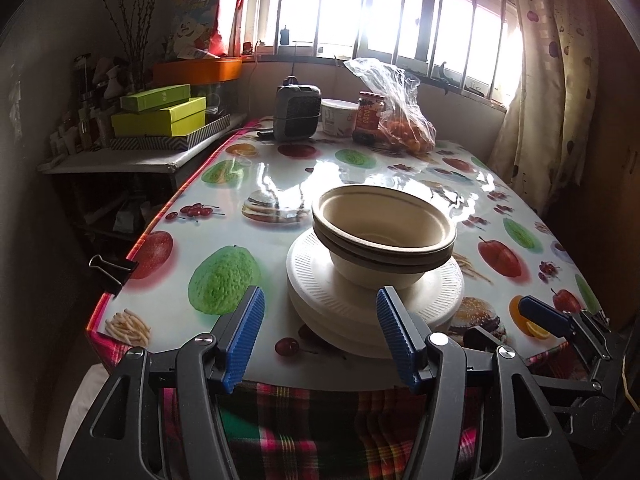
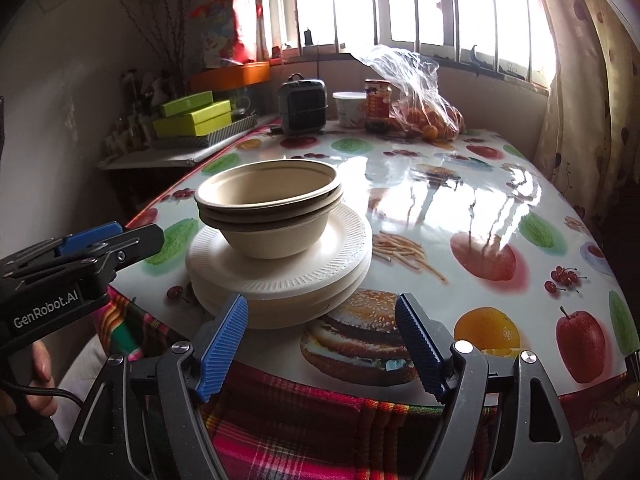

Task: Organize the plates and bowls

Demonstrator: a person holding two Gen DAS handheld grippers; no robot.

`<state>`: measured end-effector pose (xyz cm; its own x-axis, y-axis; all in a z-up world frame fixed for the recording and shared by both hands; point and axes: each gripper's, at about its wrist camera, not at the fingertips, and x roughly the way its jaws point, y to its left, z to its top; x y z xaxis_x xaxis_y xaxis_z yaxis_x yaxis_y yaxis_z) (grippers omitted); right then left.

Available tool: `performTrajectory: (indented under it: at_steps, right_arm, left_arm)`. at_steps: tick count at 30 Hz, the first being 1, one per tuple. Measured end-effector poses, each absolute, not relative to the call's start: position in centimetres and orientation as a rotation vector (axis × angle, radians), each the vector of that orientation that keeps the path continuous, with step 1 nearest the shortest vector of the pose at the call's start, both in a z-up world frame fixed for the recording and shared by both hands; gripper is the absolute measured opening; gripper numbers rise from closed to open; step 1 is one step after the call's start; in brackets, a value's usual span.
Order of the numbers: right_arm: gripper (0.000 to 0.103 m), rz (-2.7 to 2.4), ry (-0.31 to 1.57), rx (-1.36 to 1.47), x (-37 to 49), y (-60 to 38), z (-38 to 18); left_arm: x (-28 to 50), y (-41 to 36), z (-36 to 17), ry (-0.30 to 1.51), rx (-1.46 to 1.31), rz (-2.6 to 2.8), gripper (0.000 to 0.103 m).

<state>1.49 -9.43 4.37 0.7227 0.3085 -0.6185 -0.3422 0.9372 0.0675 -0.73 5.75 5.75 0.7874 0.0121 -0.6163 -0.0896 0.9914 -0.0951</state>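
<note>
Left tongs [image 1: 320,334]: blue ribbed pads spread wide, nothing between them; they hover at the near edge of the table, just short of the plates. In the right wrist view they show only side-on at the left border [image 2: 90,236], so the gap cannot be read there.
Right tongs [image 2: 322,336]: spread wide and empty, pads apart from the plates' near rim. In the left wrist view only one blue pad shows at the right edge [image 1: 544,318].
Bowls [image 1: 384,232]: tan, nested upright one inside another, standing on the top plate. Two or three rims show; the exact count is hard to tell.
Plates [image 1: 440,296]: white, ribbed rims, stacked near the front edge of the table. The lower ones show only as edges, so their number is unclear.
Table [image 1: 224,220]: glossy cloth printed with fruit and burgers; window glare washes out the middle. A plaid cloth hangs below the front edge.
Far end: small grey fan [image 1: 298,110], white tub [image 1: 338,116], jar [image 1: 370,116] with an unreadable label, clear bag of oranges [image 1: 408,128].
Hand [image 2: 38,380]: partly visible at the lower left, cut off by the frame.
</note>
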Motion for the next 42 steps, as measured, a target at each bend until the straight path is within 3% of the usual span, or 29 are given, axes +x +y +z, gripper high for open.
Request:
performTrajectory:
  at_steps: [42]
  right_arm:
    - [0.079, 0.331, 0.67, -0.016, 0.7, -9.8, 3.9]
  left_arm:
    - [-0.7, 4.3, 4.7, 0.712, -0.061, 0.087, 0.06]
